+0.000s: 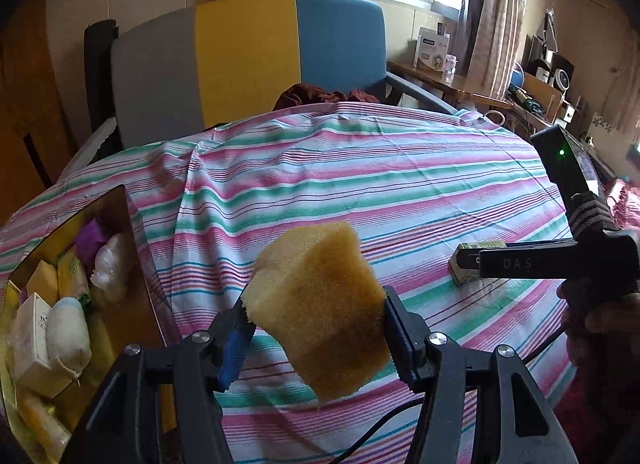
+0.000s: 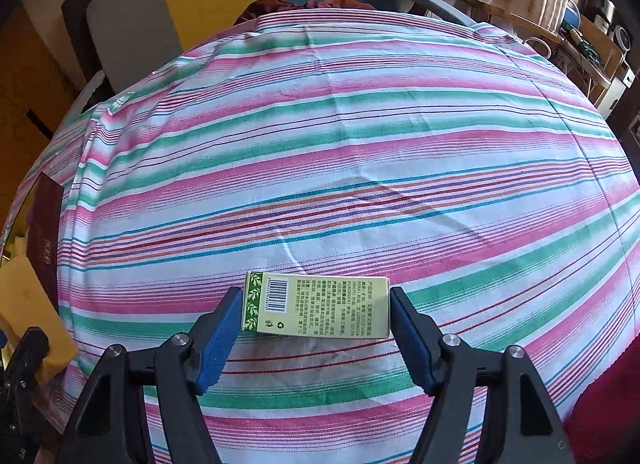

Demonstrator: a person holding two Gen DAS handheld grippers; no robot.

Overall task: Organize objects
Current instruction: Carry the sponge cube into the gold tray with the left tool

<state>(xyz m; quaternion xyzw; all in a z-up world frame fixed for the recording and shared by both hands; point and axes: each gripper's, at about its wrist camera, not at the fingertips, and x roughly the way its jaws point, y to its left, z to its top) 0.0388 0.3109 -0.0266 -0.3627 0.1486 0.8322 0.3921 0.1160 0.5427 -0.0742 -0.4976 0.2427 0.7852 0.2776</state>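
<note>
My left gripper [image 1: 316, 300] is shut on a yellow-brown sponge [image 1: 320, 312] and holds it up above the striped tablecloth [image 1: 360, 168]. To its left stands an open gold box [image 1: 140, 264] holding several small packets and pouches. A small green and cream carton [image 2: 320, 312] lies flat by the near edge of the cloth. My right gripper [image 2: 316, 296] has its blue pads pressed on the carton's two short ends. In the left wrist view the carton [image 1: 460, 264] shows at the right, partly behind the right gripper [image 1: 476, 262].
A chair [image 1: 248, 56] with a grey, yellow and blue back stands behind the table. A wooden side table [image 1: 440, 80] with boxes is at the far right. A hand [image 1: 600, 316] holds the right gripper. A dark red lid [image 2: 44, 224] leans at the table's left.
</note>
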